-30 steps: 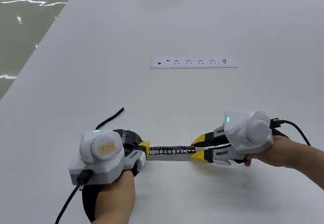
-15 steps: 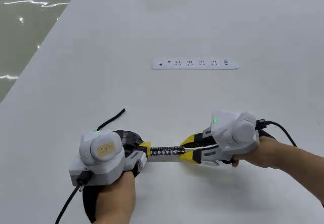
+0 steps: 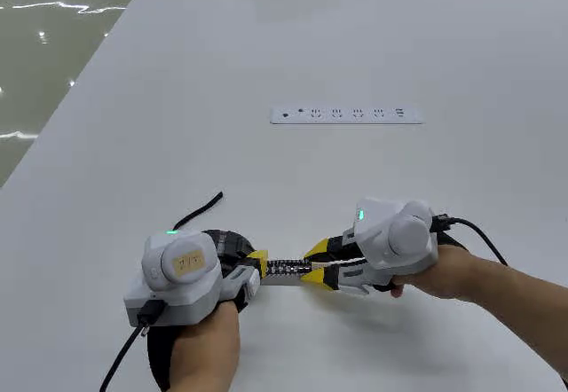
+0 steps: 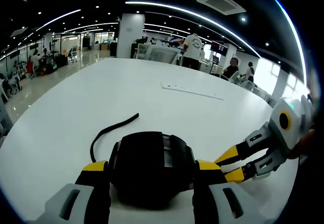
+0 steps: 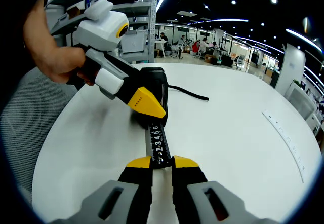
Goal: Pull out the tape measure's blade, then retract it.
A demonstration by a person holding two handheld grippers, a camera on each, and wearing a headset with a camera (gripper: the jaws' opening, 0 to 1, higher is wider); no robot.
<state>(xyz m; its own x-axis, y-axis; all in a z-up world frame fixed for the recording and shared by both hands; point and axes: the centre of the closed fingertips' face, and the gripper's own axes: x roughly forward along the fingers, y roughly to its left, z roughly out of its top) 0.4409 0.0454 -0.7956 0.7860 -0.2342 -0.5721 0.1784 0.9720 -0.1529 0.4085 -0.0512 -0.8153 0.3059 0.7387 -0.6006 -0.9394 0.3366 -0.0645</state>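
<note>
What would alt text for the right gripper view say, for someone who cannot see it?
The yellow-tipped right gripper is shut on a short, numbered tape measure blade, which runs from a black rounded case that the left gripper clamps on a white table.

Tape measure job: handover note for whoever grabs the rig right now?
Left tool: shut on the tape measure case, down at the table.
Right tool: shut on the blade near its tip; a short stretch runs straight between the tools.
Done: blade pulled out; retraction is under way, with less blade showing than a second ago.
Left: feed the rest back into the case, then release.
</note>
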